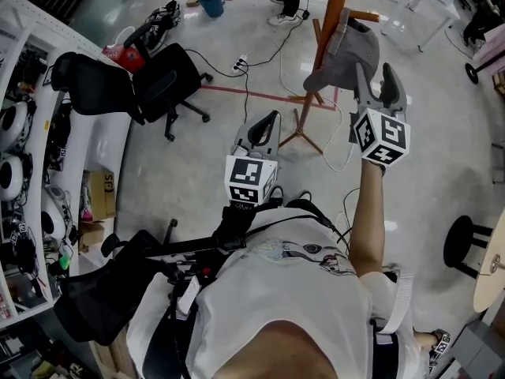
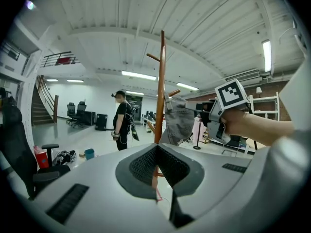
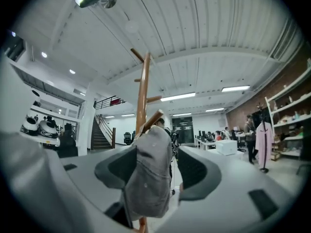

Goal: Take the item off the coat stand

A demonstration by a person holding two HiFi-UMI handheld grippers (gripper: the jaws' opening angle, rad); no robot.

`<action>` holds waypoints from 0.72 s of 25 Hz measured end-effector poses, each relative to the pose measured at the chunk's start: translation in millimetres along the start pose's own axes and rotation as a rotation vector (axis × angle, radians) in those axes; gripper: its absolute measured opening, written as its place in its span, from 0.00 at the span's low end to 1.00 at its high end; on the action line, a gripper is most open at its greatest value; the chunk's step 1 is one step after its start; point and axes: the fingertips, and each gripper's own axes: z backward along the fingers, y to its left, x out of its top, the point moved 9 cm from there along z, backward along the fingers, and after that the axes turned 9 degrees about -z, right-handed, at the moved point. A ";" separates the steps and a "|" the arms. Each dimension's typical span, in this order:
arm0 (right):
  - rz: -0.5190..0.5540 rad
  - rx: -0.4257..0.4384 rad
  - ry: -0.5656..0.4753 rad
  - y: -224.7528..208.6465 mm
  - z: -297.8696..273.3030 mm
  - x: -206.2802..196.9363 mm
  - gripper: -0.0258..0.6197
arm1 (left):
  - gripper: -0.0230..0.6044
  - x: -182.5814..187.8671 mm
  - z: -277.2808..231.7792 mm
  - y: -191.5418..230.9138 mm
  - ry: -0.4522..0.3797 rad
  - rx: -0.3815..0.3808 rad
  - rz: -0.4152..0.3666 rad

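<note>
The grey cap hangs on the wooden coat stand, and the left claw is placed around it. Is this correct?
Not quite. The right claw, open, is placed around the grey cap on the wooden coat stand; the left claw is apart from it. The right gripper view shows this.

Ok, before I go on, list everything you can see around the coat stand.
wooden coat stand: one, orange-brown, top right of the head view
soft cloth cap: one, grey, hanging on a stand peg
wheeled office chair: one, black, left of the stand
plastic bucket: one, teal, on the floor at top
round stool: one, black, right edge
bystander: one, black clothes, beyond the stand
left gripper: one, grey, shut, empty
right gripper: one, grey, open, cap between its jaws
</note>
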 end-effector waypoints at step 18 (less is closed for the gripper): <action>0.043 0.135 0.024 -0.6 -14.2 4.4 0.08 | 0.04 23.9 -32.7 -4.1 -0.023 0.012 -0.035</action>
